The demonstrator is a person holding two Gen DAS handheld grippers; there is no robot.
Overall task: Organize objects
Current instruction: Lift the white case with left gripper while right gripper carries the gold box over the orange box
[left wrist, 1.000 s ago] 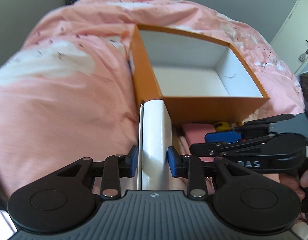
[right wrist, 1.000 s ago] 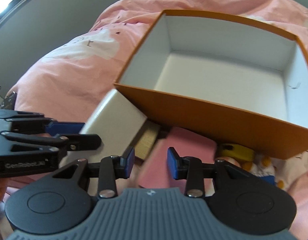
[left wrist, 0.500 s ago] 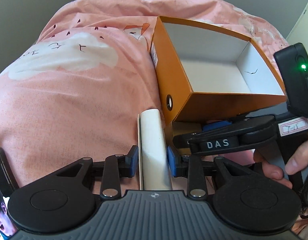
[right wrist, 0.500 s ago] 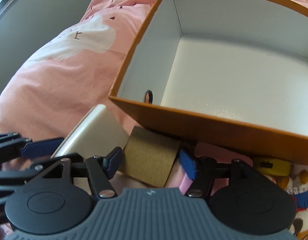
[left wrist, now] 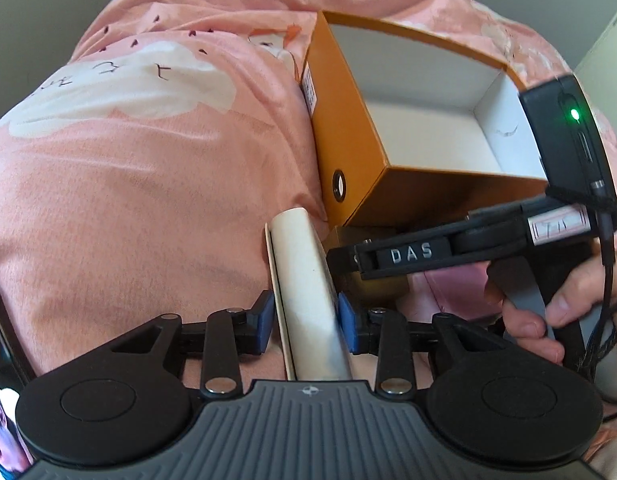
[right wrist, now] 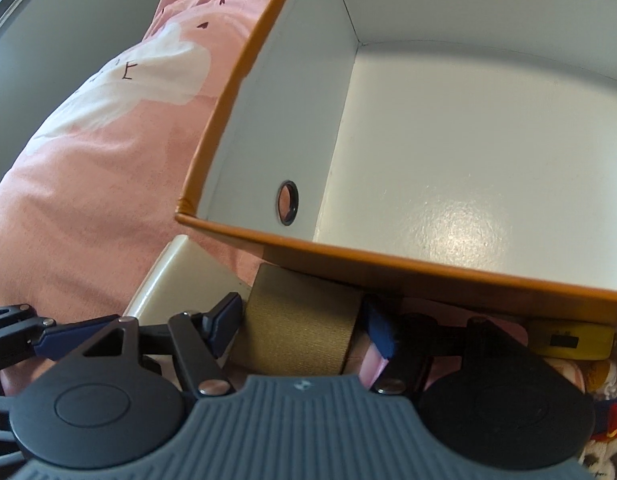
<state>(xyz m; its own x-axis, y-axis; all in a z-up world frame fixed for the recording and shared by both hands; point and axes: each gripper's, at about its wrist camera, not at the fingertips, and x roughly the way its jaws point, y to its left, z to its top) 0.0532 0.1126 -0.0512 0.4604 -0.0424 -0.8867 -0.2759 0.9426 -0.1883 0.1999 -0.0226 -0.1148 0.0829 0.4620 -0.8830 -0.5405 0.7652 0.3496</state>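
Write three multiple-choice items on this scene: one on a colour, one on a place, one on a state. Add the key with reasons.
1. The inside of the orange box is:
A. black
B. white
C. pink

2. The brown box lies:
A. inside the orange box
B. between the jaws of the right gripper
C. on the floor

3. The orange box is:
A. lidded
B. full
C. open and empty

Key:
1. B: its walls and floor show white.
2. B: it sits in front of the orange box, and the jaws, which have just been opening, stand clear on either side of it.
3. C: no lid, and nothing shows inside.
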